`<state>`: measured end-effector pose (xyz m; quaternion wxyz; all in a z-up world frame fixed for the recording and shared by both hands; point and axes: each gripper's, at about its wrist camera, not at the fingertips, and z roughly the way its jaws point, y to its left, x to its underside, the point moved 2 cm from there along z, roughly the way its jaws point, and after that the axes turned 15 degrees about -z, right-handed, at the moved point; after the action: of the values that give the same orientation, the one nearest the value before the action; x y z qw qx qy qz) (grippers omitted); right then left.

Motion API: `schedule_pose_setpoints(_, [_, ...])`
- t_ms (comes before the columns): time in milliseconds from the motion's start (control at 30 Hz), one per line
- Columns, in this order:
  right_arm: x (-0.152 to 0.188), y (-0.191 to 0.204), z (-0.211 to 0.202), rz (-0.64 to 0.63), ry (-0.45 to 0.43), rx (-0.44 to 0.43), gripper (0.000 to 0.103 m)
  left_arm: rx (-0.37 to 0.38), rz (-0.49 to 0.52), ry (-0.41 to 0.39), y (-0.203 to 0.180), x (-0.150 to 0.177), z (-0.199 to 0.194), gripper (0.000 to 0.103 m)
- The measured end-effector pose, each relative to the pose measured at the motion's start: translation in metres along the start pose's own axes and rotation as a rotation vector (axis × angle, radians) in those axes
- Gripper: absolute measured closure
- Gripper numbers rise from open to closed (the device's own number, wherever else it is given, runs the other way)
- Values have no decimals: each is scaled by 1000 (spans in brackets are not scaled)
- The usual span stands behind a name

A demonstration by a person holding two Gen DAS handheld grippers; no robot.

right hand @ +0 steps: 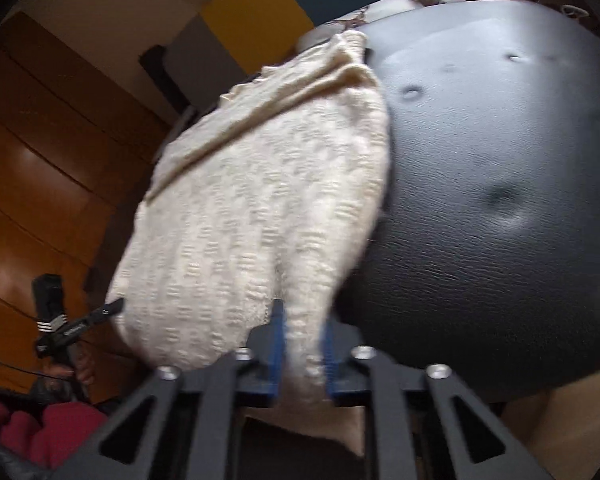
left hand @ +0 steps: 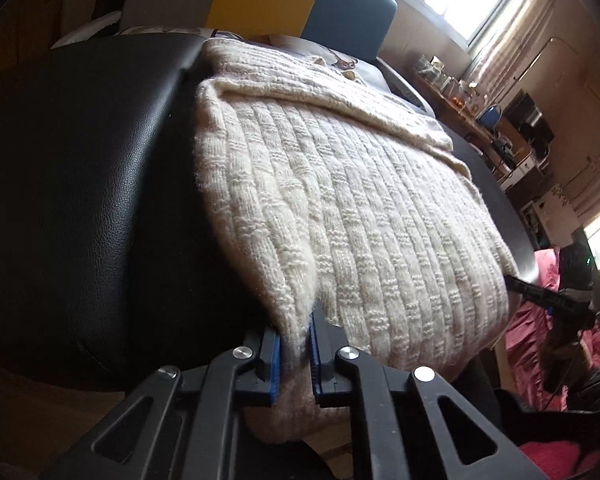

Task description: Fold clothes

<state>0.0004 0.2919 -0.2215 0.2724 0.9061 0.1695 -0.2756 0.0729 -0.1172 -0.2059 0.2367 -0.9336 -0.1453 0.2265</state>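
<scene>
Sweater point(left hand: 340, 208), cream and rib-knit, lies spread on the black leatherette cushion point(left hand: 92, 200), its near hem hanging over the front edge; I read this layout as the setup for a fold away from me, since both near corners are the ones taken up. My left gripper point(left hand: 296, 344) is clamped on the near left corner, knit bunched between its blue pads point(left hand: 275, 356); my right gripper point(right hand: 304, 344) is clamped on the near right corner in the same way (this view is blurred, but the fabric plainly fills the gap). Holding two corners at once keeps the hem taut and level, I judge, so that the panel can travel as one sheet; both tools point downward and forward across the cushion, each visible at the edge of the other's view.
</scene>
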Motion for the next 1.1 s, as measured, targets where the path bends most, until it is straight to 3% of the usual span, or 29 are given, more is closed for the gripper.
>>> schedule_pose_setpoints(133, [6,4,-5,-90,-15,31,83,63,-61,32,11,-5,1,92])
schedule_pose_setpoints(300, [0,0,-3,-36,24,17,84,61,-42,28,5,-5,0,93])
schedule_pose_setpoints(433, [1,10,-6,-45,53,42,88,139,-90,36,10,-9,-7,93])
schedule_pose_setpoints(633, [15,17,-1,122,-21,-182,89,240,-10,86,-1,-10,-19,93])
schedule_pose_setpoints(733, [19,18,3,188,-57,-285,89,317,-25,107,-1,-22,-21,93])
schedule_pose_setpoints(900, [6,16,0,234,-116,-368,89,475,-116,93,-1,-53,-26,93])
schedule_pose_setpoints(1100, [-38,9,-2,247,-190,-405,89,634,-201,18,-14,-111,-21,93])
